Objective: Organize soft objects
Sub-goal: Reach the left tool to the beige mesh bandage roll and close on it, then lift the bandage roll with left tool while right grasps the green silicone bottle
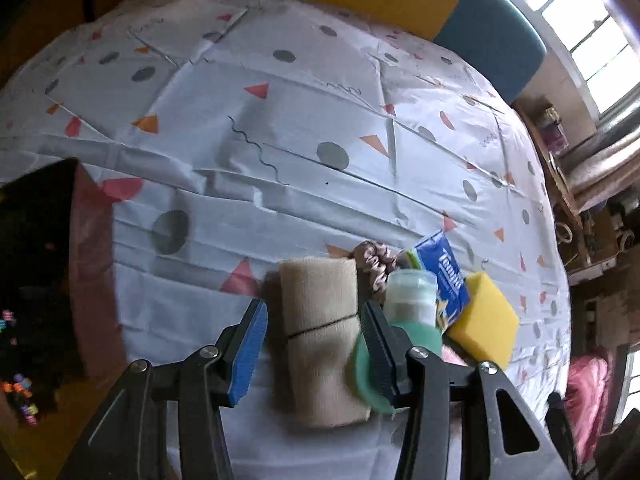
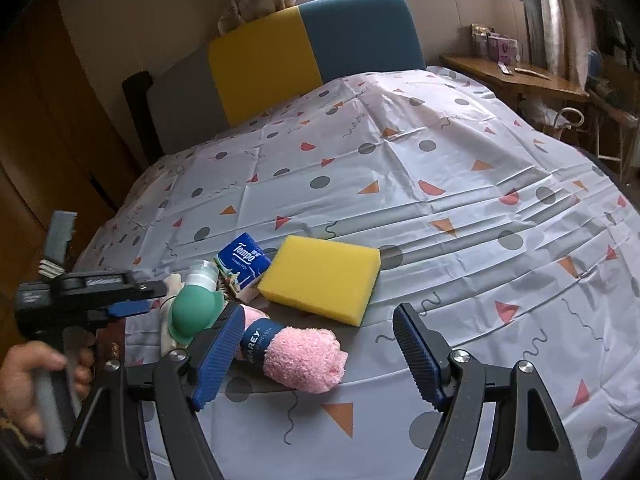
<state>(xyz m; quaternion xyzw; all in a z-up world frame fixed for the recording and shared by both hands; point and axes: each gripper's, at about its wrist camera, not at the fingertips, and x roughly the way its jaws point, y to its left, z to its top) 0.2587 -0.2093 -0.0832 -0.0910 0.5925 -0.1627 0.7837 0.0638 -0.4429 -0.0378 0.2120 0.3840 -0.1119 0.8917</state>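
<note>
I am straddling the beige cloth roll [image 1: 320, 340] with my left tongs [image 1: 316, 344], unclenched, ready to lift it; my right tongs [image 2: 320, 356] are waiting released over the pink towel [image 2: 304, 356].

Black tongs [image 2: 320, 356], ribbed blue pads [image 2: 416, 354]

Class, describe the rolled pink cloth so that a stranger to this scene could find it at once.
On the bed's patterned sheet, find the cluster of small items near the front edge. Just in front of the yellow sponge lies the pink cloth: the only fluffy pink roll, banded by a dark label.
</note>
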